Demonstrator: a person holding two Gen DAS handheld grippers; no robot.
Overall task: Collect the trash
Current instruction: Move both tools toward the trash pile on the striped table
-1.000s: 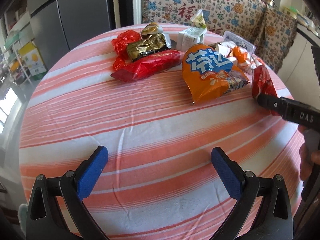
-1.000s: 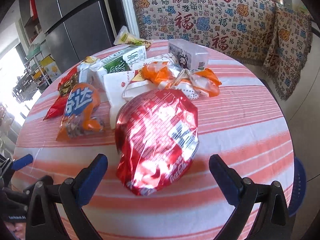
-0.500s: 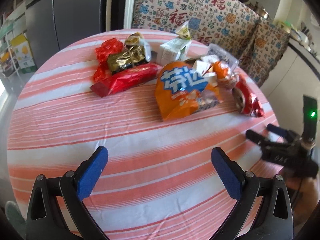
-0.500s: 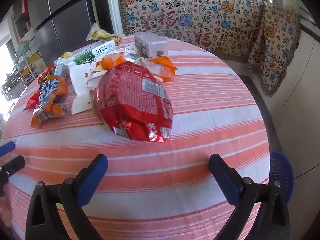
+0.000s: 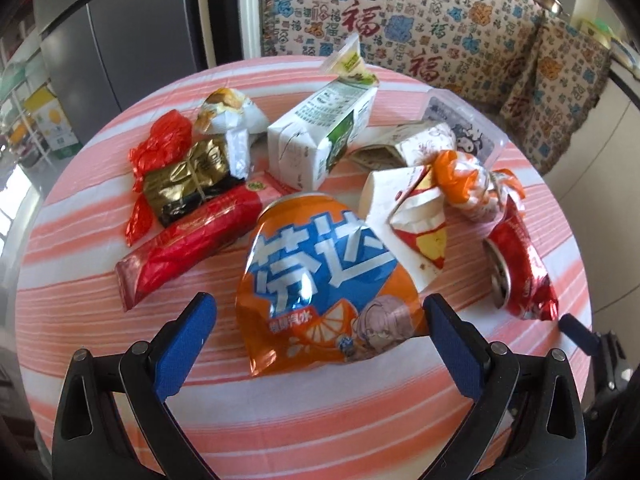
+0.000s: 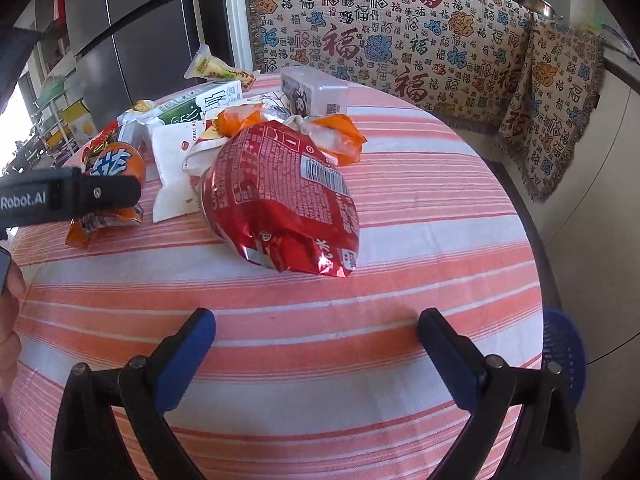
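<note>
The left gripper [image 5: 320, 318] stands wide open and empty, its blue-padded fingers [image 5: 186, 336] flanking the near end of an orange Fanta snack bag [image 5: 320, 276] without touching it. The right gripper [image 6: 316, 338] is likewise spread wide, holding nothing, over bare cloth just short of a crumpled red foil bag [image 6: 280, 196]. Both hover above a round table [image 6: 400, 240] covered in a cloth of salmon and white stripes, lightly creased. The trash lies clustered on the far half of it: a long red wrapper [image 5: 188, 244] left of the orange bag, a gold foil packet [image 5: 184, 178] and red cellophane [image 5: 164, 140] behind that, a white-and-green milk carton [image 5: 320, 132] at the centre, a white paper bag [image 5: 404, 208] and an orange-and-white wrapper [image 5: 468, 184] to the right, and a clear plastic box [image 6: 312, 90] farther back. Beyond the table hangs a woven throw [image 6: 400, 40] patterned with red characters; a grey refrigerator [image 5: 120, 32] stands to the left, and a blue basket [image 6: 564, 360] sits low at the table's right edge.
</note>
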